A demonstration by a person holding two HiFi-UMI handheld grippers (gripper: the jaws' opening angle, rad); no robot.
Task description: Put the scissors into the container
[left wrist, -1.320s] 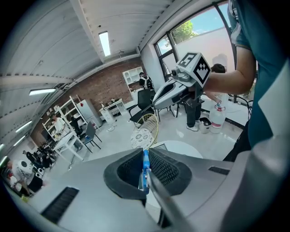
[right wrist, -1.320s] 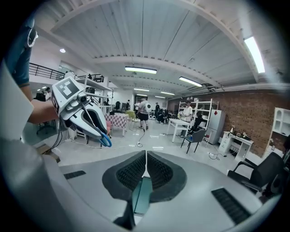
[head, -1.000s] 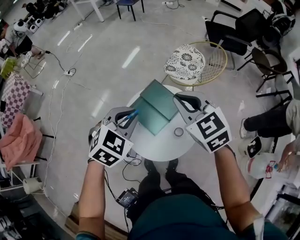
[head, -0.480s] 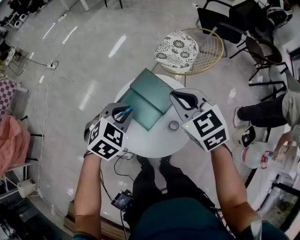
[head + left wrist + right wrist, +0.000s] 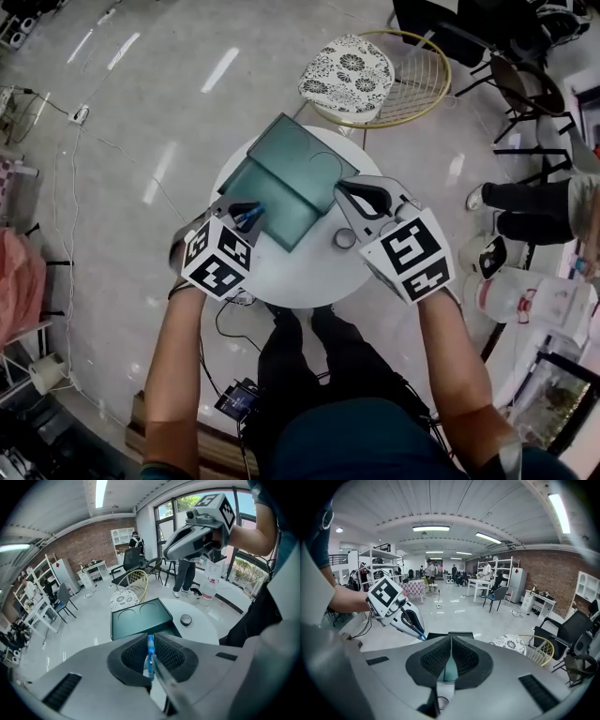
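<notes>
The scissors [image 5: 150, 654] have a blue handle, and my left gripper [image 5: 150, 640] is shut on it; their metal blades run back toward the camera. In the head view the left gripper [image 5: 247, 216] holds the scissors [image 5: 255, 214] over the near left edge of the dark green container [image 5: 281, 178], an open box with its lid folded back on the round white table [image 5: 300, 272]. The container [image 5: 138, 619] lies just ahead of the left jaws. My right gripper [image 5: 367, 199] hovers at the container's right side, shut with nothing between its jaws [image 5: 450, 641].
A small round grey object [image 5: 345, 239] sits on the table below the right gripper. A gold wire chair with a patterned cushion [image 5: 349, 67] stands beyond the table. Black chairs [image 5: 525, 94] and a seated person's legs [image 5: 525, 211] are at the right. Cables [image 5: 234, 319] lie on the floor.
My left gripper has carried the scissors up and right, from beside the container to over its near left edge. The right gripper has stayed shut beside the container.
</notes>
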